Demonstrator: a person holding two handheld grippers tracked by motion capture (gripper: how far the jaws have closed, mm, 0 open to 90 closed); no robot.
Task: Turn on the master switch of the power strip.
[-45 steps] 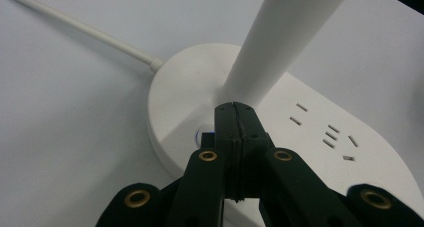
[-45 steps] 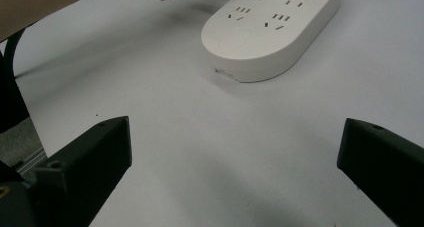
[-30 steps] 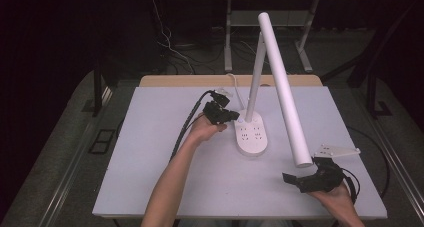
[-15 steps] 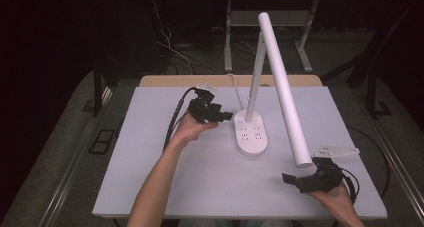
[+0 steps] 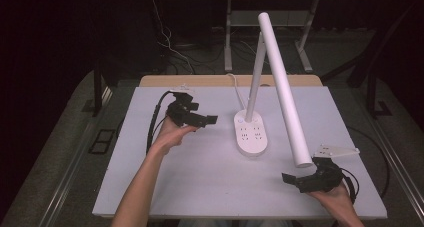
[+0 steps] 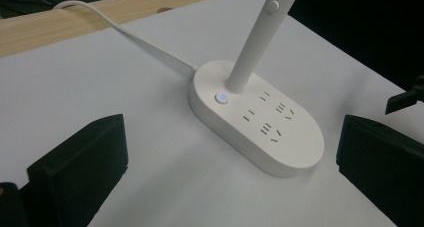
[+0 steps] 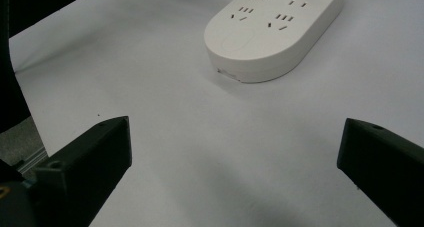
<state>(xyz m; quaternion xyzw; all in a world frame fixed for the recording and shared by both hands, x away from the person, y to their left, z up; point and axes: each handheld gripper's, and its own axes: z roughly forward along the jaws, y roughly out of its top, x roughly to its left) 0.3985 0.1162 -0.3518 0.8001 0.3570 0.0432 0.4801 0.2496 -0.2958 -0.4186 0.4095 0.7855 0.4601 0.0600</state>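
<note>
Lamp: the white desk lamp (image 5: 251, 132) is standing near the middle of the table, a little toward the back. Its flat base has plug holes and a small button glowing blue (image 6: 220, 98). Its long tube head (image 5: 282, 87) is leaning down toward the right.
Cord: a white cord (image 6: 125, 32) is running from the base to the back edge.
Left claw: the left gripper (image 5: 202, 119) is hovering just left of the base, pointing at it. Its jaws are standing wide apart, holding and touching nothing.
Right claw: the right gripper (image 5: 292, 179) is sitting near the front right corner, under the tip of the tube. Its jaws are wide apart too, holding nothing.
Table: the white table (image 5: 200, 177) is lying flat, with a wooden strip (image 5: 200, 80) along its back.
Room: it is looking dark, with grey floor and cables behind.
Writing: I cannot read any.
</note>
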